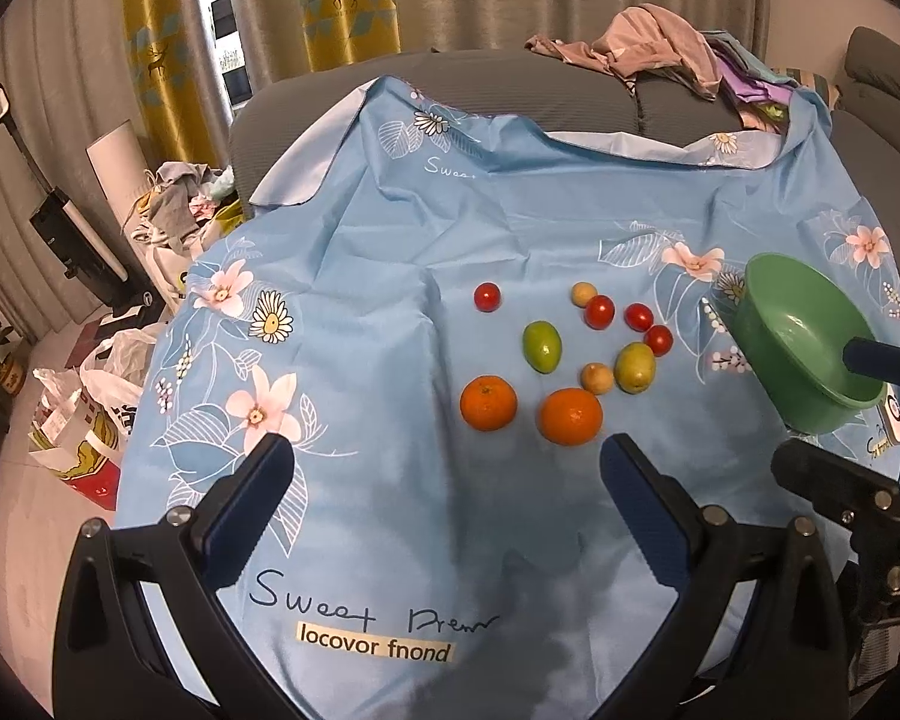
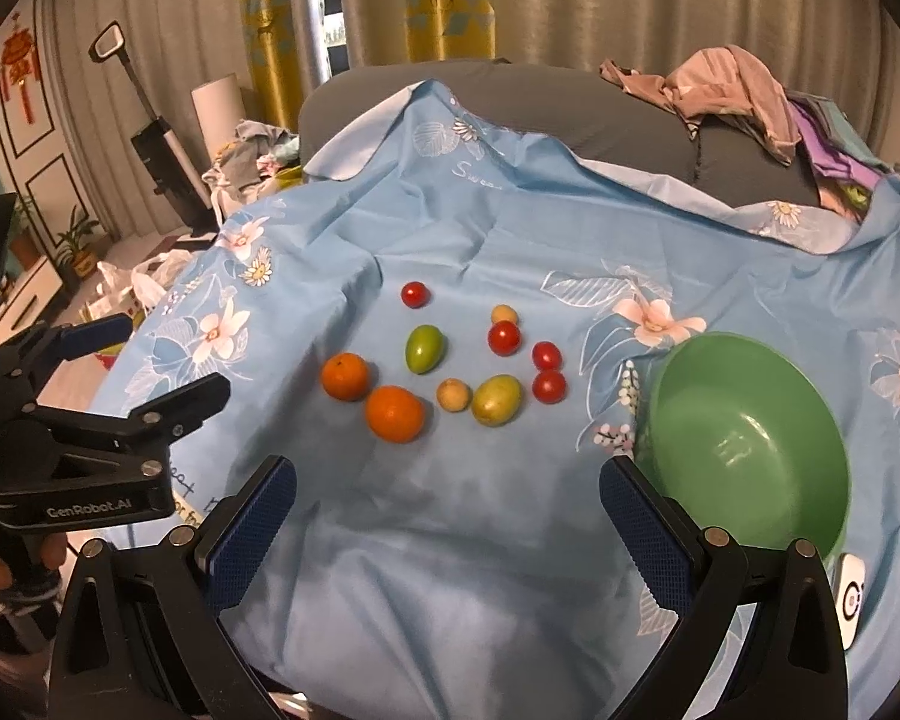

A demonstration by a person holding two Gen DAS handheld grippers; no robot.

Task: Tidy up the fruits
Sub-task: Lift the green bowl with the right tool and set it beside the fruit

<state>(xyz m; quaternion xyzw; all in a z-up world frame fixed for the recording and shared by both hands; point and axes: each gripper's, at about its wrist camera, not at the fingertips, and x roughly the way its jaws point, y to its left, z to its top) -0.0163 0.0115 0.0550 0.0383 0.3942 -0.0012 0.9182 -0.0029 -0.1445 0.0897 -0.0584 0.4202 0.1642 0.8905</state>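
Fruits lie loose on a blue floral cloth (image 1: 390, 312): two oranges (image 1: 488, 402) (image 1: 570, 416), two green fruits (image 1: 542, 346) (image 1: 635, 367), several cherry tomatoes (image 1: 599, 311) and two small tan fruits (image 1: 597, 378). They also show in the right wrist view, with an orange (image 2: 394, 413) nearest. An empty green bowl (image 2: 750, 450) sits to their right, also in the left wrist view (image 1: 804, 342). My left gripper (image 1: 444, 468) is open and empty, short of the oranges. My right gripper (image 2: 447, 489) is open and empty, beside the bowl.
The cloth covers a grey sofa (image 2: 570, 102) with a heap of clothes (image 2: 732, 90) at the back right. A small white device (image 2: 852, 597) lies by the bowl. Bags and clutter (image 1: 90, 396) stand on the floor at the left.
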